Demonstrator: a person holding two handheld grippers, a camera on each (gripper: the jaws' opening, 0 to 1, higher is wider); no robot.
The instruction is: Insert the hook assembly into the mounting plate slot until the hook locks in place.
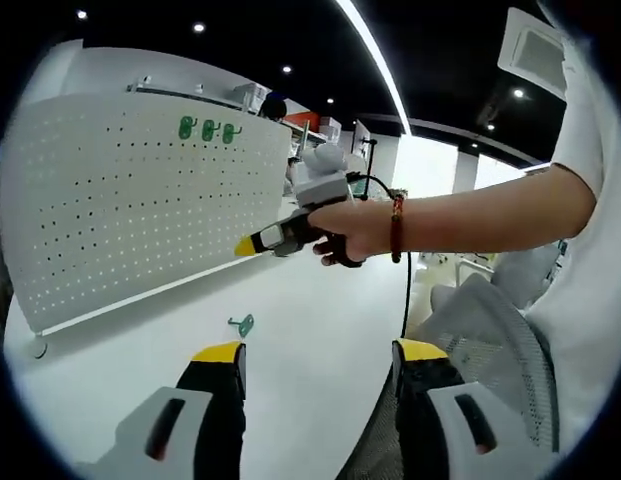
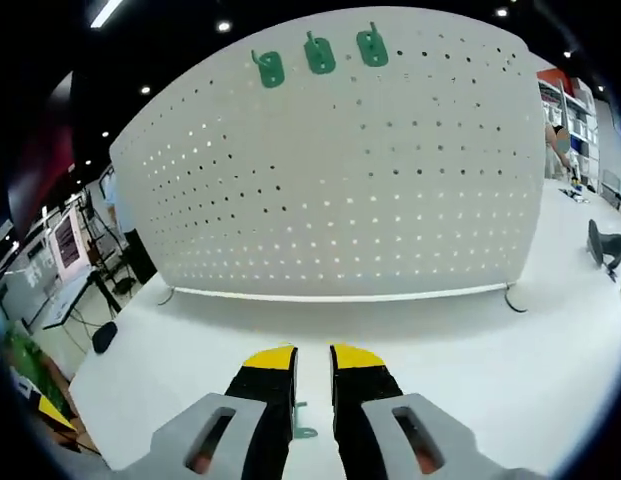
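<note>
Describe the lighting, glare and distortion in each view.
Left gripper view: the ceiling light strip blows out to white, the window behind the arm is overexposed, and fisheye bends the pegboard. Right gripper view: the pegboard bulges strongly, light shines through its holes, the table is evenly lit with soft shadow along the board's base, and the hook between the jaws sits mostly hidden.

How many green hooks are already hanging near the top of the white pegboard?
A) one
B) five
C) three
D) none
C: the right gripper view shows three green hooks in a row near the upper edge of the pegboard; a fourth hook lies loose on the table.
</note>
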